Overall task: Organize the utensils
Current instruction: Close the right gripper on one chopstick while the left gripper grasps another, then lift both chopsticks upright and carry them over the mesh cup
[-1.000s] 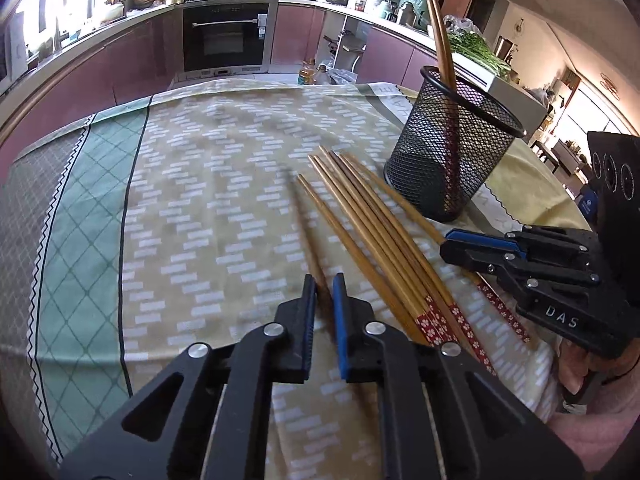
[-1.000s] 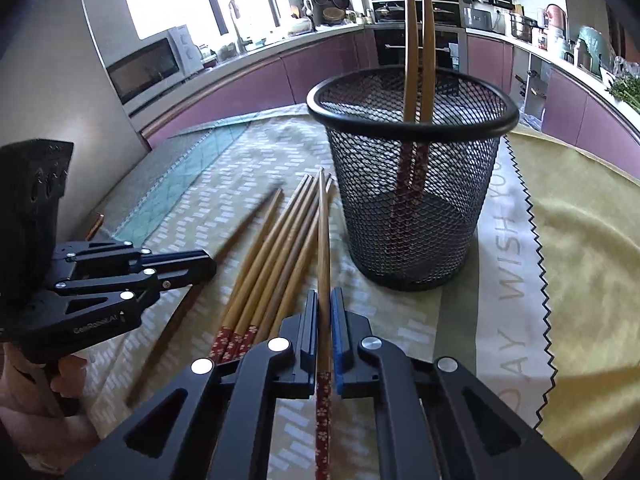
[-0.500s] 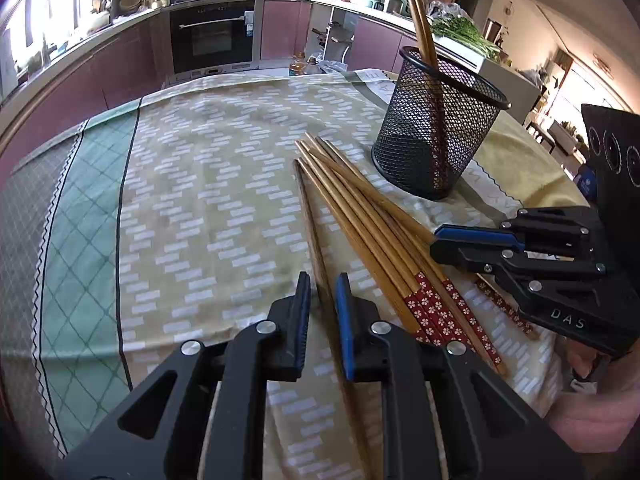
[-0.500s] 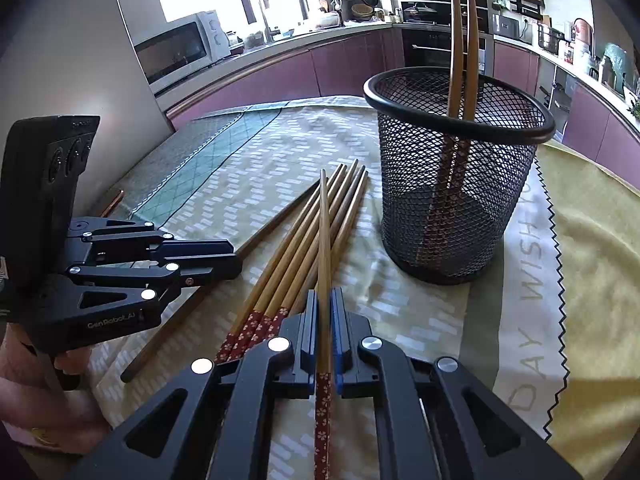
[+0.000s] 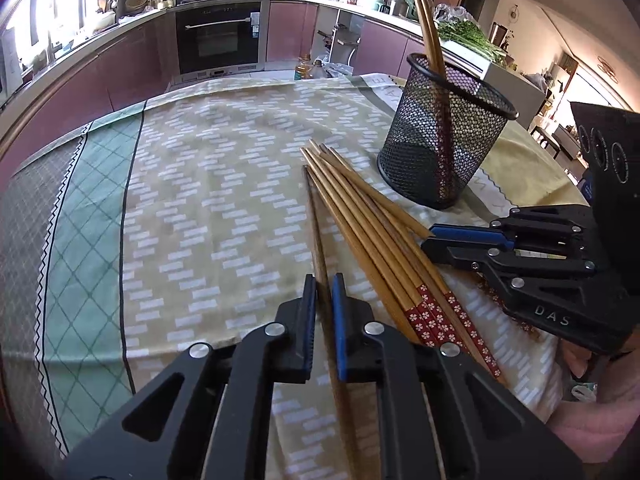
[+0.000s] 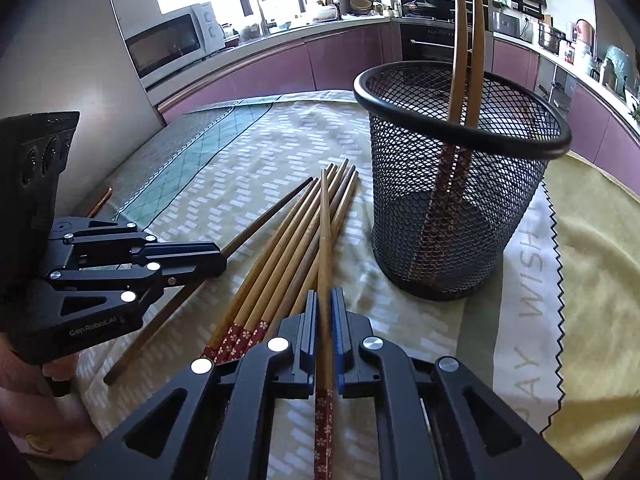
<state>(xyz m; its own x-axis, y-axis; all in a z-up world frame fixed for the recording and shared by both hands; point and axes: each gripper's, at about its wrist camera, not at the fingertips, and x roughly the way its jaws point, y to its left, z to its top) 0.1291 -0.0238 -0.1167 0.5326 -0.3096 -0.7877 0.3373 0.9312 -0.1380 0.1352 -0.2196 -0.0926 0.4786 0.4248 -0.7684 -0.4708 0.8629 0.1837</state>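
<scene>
- L gripper (image 5: 324,292): jaws clamped on a dark chopstick (image 5: 316,224). Stick runs between the pads; far tip rests on the cloth (image 5: 224,184) beside the bundle, near end passes back under the gripper body.
- Same L gripper in the R wrist view (image 6: 218,258) sits at the left edge, w/ the dark stick (image 6: 272,216) poking out ahead of it and trailing behind toward the table edge.
- R gripper (image 6: 325,312): jaws clamped on a light chopstick (image 6: 325,240). Red flower-print end hangs back below the pads, plain tip points fwd over the bundle toward the mesh cup.
- R gripper in the L wrist view (image 5: 464,240): fingers lie over the right side of the bundle; held stick mostly hidden there.
- Bundle (image 5: 360,216) of light chopsticks lies loose on the cloth between the two grippers, tips fanned toward the cup, red patterned ends toward the person. Exact count hard to tell.
- Mesh cup (image 6: 460,184): black, upright on the cloth, just right of the bundle tips, not touching them as far as I can tell. In the L wrist view (image 5: 444,148) it's at upper right.
- Two chopsticks (image 6: 466,40) stand in the cup, red ends down, tips up, leaning on the rim.
- Hand (image 6: 36,412) under the L gripper, lower-left corner.
- Bkgd: kitchen counter, oven (image 5: 218,36), microwave (image 6: 172,44).
</scene>
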